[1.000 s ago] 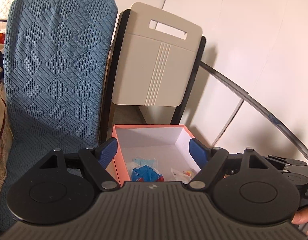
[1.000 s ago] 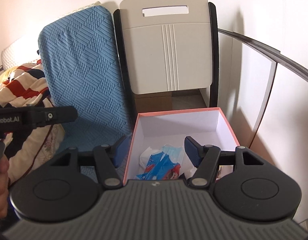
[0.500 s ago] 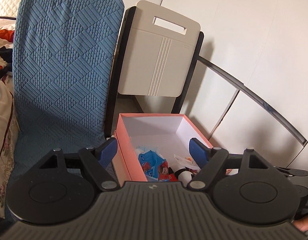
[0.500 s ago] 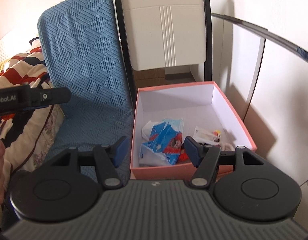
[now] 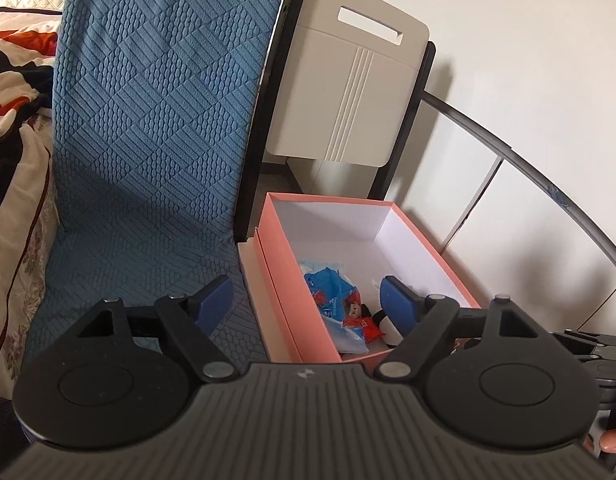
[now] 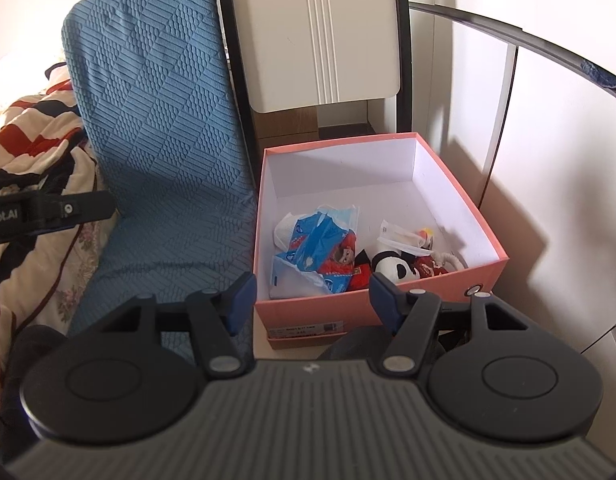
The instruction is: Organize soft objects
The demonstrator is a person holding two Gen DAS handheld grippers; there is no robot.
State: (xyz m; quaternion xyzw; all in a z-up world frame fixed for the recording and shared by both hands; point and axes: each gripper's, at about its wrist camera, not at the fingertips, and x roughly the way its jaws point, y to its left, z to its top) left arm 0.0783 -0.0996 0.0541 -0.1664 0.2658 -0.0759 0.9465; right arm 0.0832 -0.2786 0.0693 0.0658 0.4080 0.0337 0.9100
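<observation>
Both the left tongs (image 5: 306, 296) and right tongs (image 6: 310, 298) hang wide apart and empty above the open salmon-pink cardboard box (image 6: 460, 204) at centre frame, where the blue plastic packets (image 6: 316, 240) and small panda plush toy (image 6: 396, 266) lie gathered, seemingly for storage.

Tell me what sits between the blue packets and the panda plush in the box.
A small red-clothed doll lies between blue packets and panda plush; right wrist view.

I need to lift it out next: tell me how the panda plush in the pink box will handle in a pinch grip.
The panda plush looks stuffed and rounded, so it will probably squash and feel light. It lies packed against red fabric and a plastic packet, which may drag along. Fuzzy fabric should grip well.
</observation>
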